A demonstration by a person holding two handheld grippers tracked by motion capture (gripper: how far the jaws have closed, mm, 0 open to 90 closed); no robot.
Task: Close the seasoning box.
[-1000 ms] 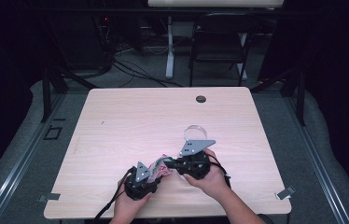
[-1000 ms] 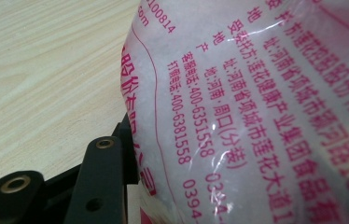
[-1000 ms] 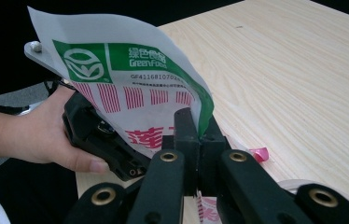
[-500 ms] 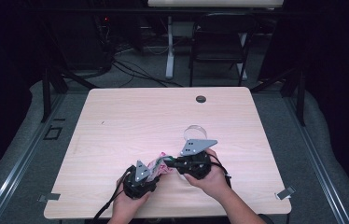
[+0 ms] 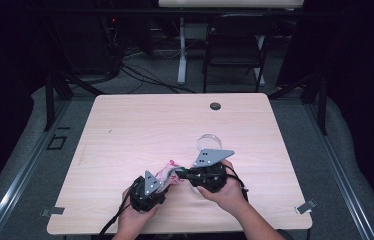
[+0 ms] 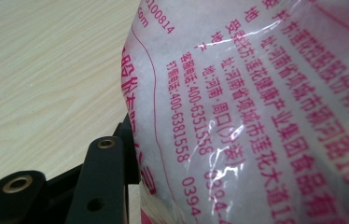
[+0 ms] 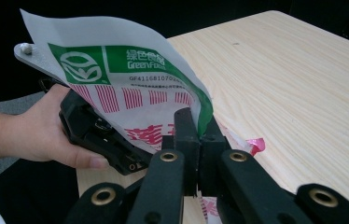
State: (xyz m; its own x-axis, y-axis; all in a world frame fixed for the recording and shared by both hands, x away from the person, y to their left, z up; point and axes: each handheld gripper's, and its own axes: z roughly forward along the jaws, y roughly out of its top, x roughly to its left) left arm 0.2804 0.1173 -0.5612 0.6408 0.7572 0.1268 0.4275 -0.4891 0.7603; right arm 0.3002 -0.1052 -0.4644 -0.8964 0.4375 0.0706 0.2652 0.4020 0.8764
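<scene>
A white plastic bag [image 5: 167,170] with pink print is held between both grippers near the table's front edge. My left gripper [image 5: 163,181] is shut on the bag's lower side. In the left gripper view the bag [image 6: 256,112] covers most of the frame, and one black finger [image 6: 109,172] presses its edge. My right gripper [image 7: 196,128] is shut on the bag's green-banded edge [image 7: 130,79], which stands up and curls over. The right gripper [image 5: 180,174] sits just right of the left one. The second left finger is hidden behind the bag.
A clear round glass-like object [image 5: 209,142] stands just behind the right gripper. A dark round grommet [image 5: 215,106] sits near the wooden table's [image 5: 140,125] far edge. A hand [image 7: 37,130] holds the left gripper's body. A chair and cables lie beyond the table.
</scene>
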